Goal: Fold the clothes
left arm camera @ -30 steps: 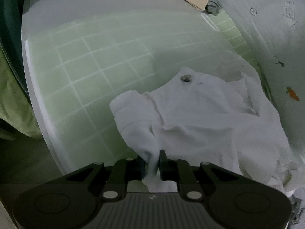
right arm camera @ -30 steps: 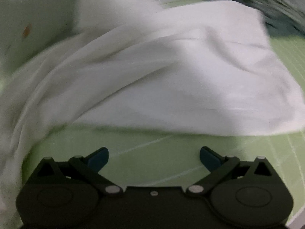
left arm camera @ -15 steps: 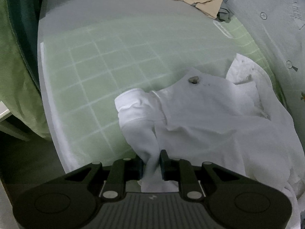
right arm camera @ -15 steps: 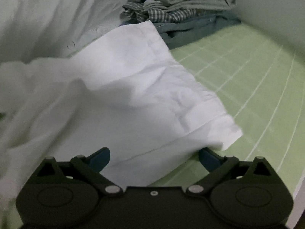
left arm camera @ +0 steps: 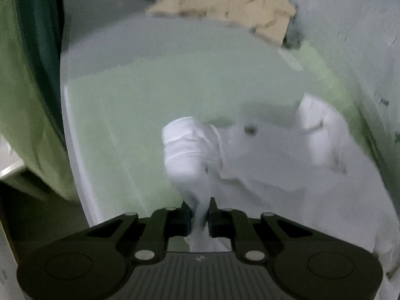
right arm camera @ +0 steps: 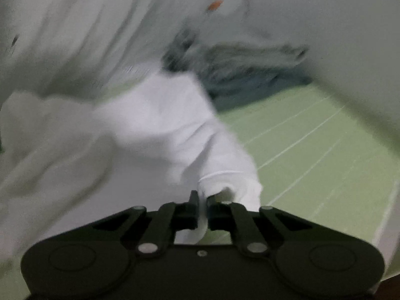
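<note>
Pinching the white shirt (left arm camera: pixel 270 165) with both claws, left (left arm camera: pixel 200 215) and right (right arm camera: pixel 201 211), you're risking thin bites slipping; slack ahead is bunching, skewing any fold.

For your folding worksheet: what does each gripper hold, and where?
Both pinch the white cotton garment: left gripper a bunched edge, right gripper a hemmed corner.

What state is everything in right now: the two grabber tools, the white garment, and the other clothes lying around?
Left gripper: shut, pinching a bunched part of the garment.
Right gripper: shut on a hemmed edge of the garment.
White garment: crumpled, unfolded, held at two points over the green mat.
Beige clothes: loose heap at the mat's far end.
Dark clothes: piled beyond the garment; blurred.
</note>
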`<action>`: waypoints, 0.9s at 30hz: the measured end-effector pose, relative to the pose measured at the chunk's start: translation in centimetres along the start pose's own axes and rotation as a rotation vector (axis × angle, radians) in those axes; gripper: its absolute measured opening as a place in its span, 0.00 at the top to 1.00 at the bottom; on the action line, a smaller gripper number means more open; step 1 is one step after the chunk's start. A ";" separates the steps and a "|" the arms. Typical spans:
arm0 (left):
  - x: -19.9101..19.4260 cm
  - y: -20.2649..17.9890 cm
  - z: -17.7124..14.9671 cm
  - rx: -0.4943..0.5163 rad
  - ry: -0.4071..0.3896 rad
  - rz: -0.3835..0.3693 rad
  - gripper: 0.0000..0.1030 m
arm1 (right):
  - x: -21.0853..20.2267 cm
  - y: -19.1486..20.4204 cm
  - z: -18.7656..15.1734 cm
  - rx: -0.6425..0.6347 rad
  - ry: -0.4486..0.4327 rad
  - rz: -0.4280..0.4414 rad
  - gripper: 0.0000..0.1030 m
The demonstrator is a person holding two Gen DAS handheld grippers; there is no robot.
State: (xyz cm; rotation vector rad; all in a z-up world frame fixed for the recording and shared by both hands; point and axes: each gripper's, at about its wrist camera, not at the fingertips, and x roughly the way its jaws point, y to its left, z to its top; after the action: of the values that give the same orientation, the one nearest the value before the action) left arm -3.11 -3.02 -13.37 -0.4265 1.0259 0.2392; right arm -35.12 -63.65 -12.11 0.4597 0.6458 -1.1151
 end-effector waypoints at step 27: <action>2.2 7.2 12.0 0.010 -0.061 0.026 0.88 | -5.7 4.2 -8.6 -0.009 0.170 -0.168 0.93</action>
State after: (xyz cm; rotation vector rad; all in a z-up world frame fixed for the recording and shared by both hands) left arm 4.43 8.77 -11.57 -0.3951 0.9726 0.2684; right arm -35.01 -52.74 -14.42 0.5030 0.8500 -1.2402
